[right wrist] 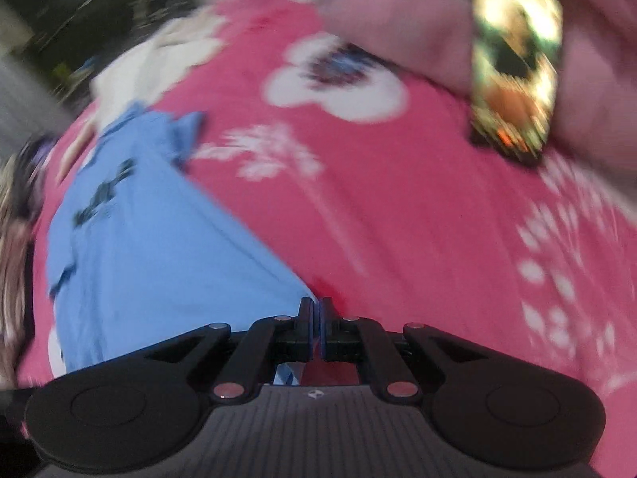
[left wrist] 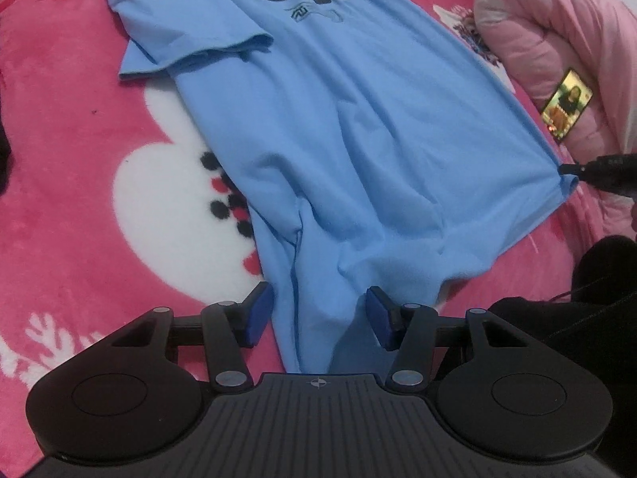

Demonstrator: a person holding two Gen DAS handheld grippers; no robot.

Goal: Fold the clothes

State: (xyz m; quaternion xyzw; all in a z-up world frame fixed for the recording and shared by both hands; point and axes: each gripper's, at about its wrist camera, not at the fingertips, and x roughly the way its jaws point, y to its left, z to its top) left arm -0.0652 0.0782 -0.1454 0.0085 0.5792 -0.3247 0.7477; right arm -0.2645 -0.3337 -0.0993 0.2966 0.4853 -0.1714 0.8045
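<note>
Left wrist view: blue T-shirt (left wrist: pixel 338 127) hem between parted left hand-held gripper (left wrist: pixel 318 314) fingers.

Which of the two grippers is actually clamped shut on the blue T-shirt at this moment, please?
The right gripper: its fingers are pressed together on a hem corner of the blue T-shirt. The left gripper stands open, with the hem lying between its spread fingers.

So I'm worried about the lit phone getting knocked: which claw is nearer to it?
Right. The right claw, shut on the blue shirt corner, is just below the phone; the left claw straddles the hem farther away.
</note>
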